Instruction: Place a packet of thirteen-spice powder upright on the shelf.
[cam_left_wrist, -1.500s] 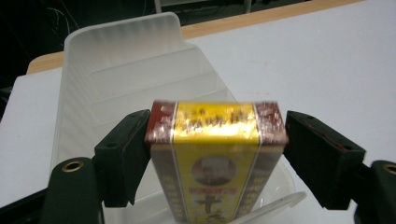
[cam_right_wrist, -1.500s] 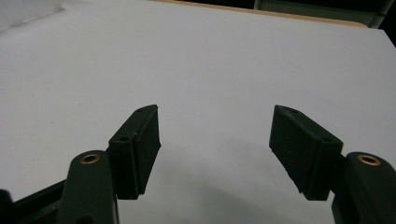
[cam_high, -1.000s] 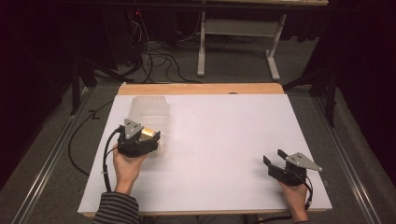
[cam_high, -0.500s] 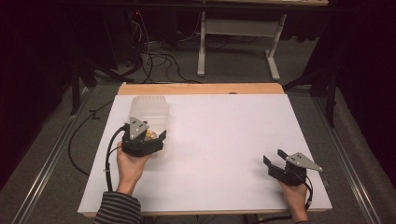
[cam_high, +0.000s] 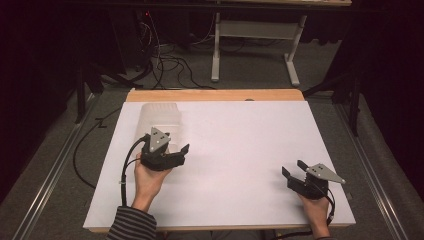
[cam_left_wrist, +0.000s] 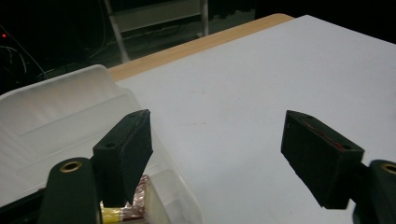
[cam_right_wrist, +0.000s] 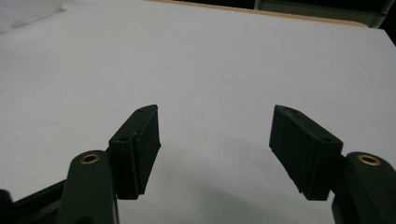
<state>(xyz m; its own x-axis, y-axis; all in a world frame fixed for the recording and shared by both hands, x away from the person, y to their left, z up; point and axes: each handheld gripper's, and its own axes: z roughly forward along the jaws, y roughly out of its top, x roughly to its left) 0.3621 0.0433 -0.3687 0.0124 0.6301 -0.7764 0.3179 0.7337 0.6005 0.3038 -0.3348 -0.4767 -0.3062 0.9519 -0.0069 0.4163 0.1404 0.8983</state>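
Observation:
A translucent plastic container lies at the table's far left. In the left gripper view the container holds a small item with yellow and reddish foil at its near corner, mostly hidden. My left gripper stands open just past the container's near right corner. In its own view the left gripper has its left jaw above the container's edge and its right jaw above bare table. My right gripper rests open at the near right, and the right gripper has nothing between its jaws.
The white table top has a wooden strip along its far edge. Beyond it stand a white desk frame and loose floor cables. Metal rails run along both sides.
My left gripper has shifted slightly right and nearer, swinging its jaws off the container toward the table's middle. The right gripper has stayed put.

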